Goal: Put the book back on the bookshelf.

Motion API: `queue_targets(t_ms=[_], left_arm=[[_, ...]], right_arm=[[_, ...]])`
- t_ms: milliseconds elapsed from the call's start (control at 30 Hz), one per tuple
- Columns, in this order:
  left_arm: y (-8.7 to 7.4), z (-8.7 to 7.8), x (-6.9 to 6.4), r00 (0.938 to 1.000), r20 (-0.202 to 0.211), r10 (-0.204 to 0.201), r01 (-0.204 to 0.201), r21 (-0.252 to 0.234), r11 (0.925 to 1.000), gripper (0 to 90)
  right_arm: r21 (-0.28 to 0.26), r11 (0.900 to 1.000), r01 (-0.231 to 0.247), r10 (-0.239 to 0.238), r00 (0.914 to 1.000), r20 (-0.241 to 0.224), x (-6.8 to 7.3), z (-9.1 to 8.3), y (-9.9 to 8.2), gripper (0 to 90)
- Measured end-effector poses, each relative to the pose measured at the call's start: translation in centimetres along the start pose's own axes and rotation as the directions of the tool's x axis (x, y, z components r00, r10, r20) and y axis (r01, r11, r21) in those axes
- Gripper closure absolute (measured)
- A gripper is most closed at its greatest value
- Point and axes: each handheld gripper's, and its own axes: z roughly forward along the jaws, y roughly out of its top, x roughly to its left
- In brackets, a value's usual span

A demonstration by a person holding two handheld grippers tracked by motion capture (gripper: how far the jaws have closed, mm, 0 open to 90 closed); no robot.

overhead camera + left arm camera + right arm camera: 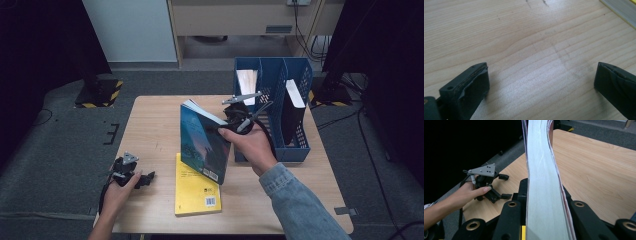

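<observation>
Table: pale wood table (150,125) at frame centre on a dark grey floor, with a blue file rack (295,145) on its right part.
Step in hand: the right gripper (220,129) holds a blue book (202,142) upright in mid-frame, apparently carrying it toward the rack.
Right jaws: pressed on the book; in the right gripper view its page edge (544,185) rises straight out from between them.
Left gripper: the left gripper (147,178) sits low at lower left, jaws spread wide over bare wood, nothing between them.
Other book: a yellow book (195,192) lies flat at lower centre, just below the blue one.
Next move: likely swing the blue book right and lower it spine-down into a free rack slot, clearing the dividers.
</observation>
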Motion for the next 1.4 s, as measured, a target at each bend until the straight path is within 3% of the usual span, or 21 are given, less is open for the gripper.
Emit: queue_targets(t_ms=[267, 700, 1033, 1400], left_arm=[[0.0, 0.0, 0.0, 1.0000, 0.001, 0.000, 0.000, 0.000, 1.0000, 0.0], [0.1, 0.1, 0.0, 1.0000, -0.003, -0.003, 0.003, 0.000, 1.0000, 0.0], [0.1, 0.1, -0.1, 1.0000, -0.004, -0.004, 0.004, 0.001, 1.0000, 0.0], [0.1, 0.1, -0.1, 1.0000, -0.006, -0.007, 0.007, 0.000, 1.0000, 0.0]], right_arm=[[-0.021, 0.9997, -0.015, 0.014, 0.9999, -0.003, -0.2, -2.2, -1.4, 72.9], [-0.039, 0.9974, -0.060, 0.060, 0.9981, -0.012, -1.7, -5.9, -3.8, 72.7], [-0.049, 0.9963, -0.071, 0.072, 0.9974, 0.009, -2.3, -8.6, -5.6, 72.7], [-0.073, 0.9905, -0.117, 0.120, 0.9916, 0.047, -4.0, -11.5, -8.1, 72.5]])
